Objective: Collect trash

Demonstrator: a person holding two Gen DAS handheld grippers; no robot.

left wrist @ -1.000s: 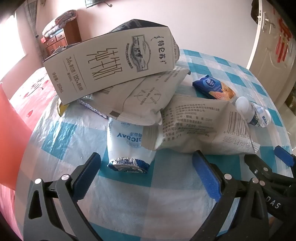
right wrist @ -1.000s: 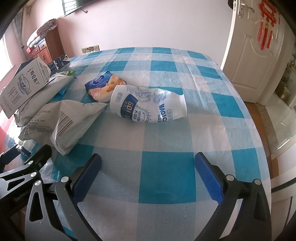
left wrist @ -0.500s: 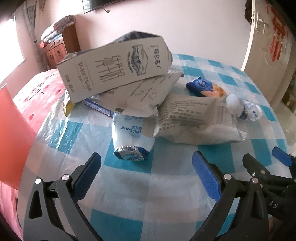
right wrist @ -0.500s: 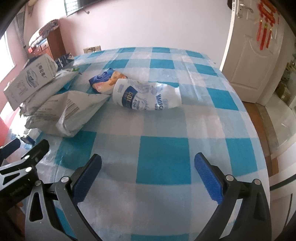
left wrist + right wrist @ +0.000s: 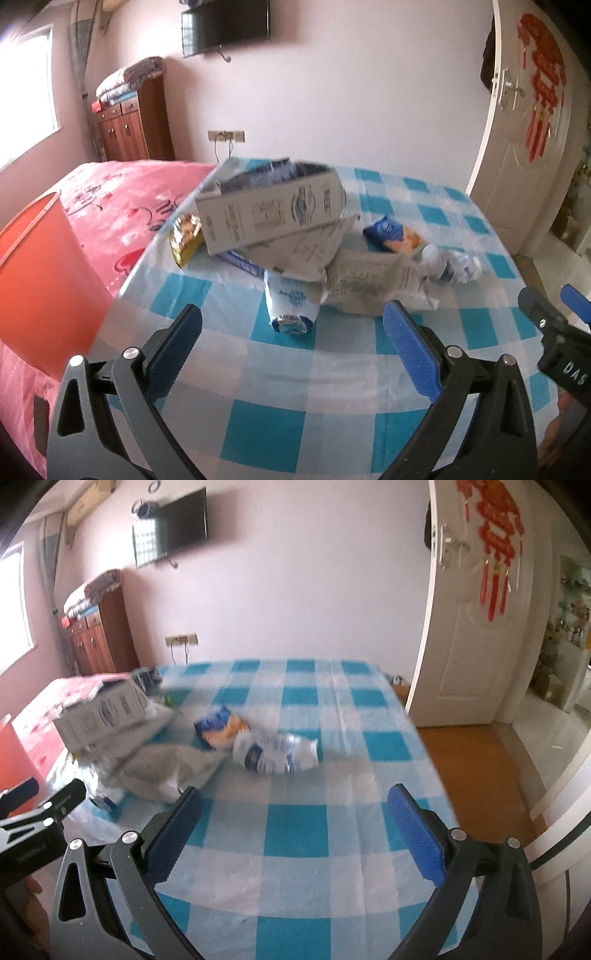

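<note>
Checked table (image 5: 295, 834); bottle (image 5: 277, 752) lying crosswise.

One milk carton (image 5: 273, 218), two grey bags (image 5: 373, 280), one white pouch (image 5: 290, 302), one bottle (image 5: 277, 753), two snack packets (image 5: 393, 236), one red bin (image 5: 40, 273).

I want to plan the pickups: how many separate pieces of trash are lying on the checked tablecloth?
At least 7: grey milk carton atop the pile, grey bag under it, second grey bag, white-blue pouch, yellow wrapper, blue-orange packet, white plastic bottle. More may hide underneath.
</note>
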